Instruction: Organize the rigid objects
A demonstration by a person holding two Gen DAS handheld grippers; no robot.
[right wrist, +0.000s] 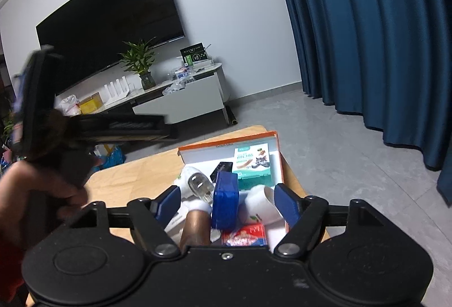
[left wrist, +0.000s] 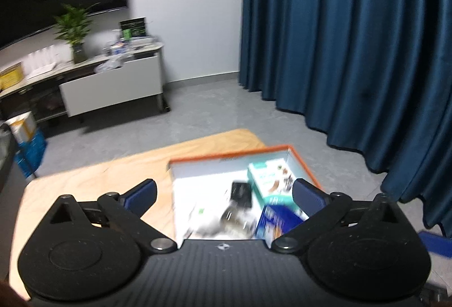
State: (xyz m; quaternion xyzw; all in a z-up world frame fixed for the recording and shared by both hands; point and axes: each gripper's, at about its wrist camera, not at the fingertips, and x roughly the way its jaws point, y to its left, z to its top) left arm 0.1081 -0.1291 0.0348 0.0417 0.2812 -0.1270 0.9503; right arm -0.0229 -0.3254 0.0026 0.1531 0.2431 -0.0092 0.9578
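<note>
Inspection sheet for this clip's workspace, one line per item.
Surface: wooden table, mostly bare left of the box.
Job's things: orange-rimmed box holding a teal carton, blue case, white cup, clear bulb, red packet, brown cylinder.
Clutter: nothing seen on the table outside the box.
Grippers: left gripper open, empty; right gripper open over the box, its pads not pressing anything.
Cables: nothing seen.
Surroundings: blue curtain, television, potted plant, low cabinet, grey floor.
</note>
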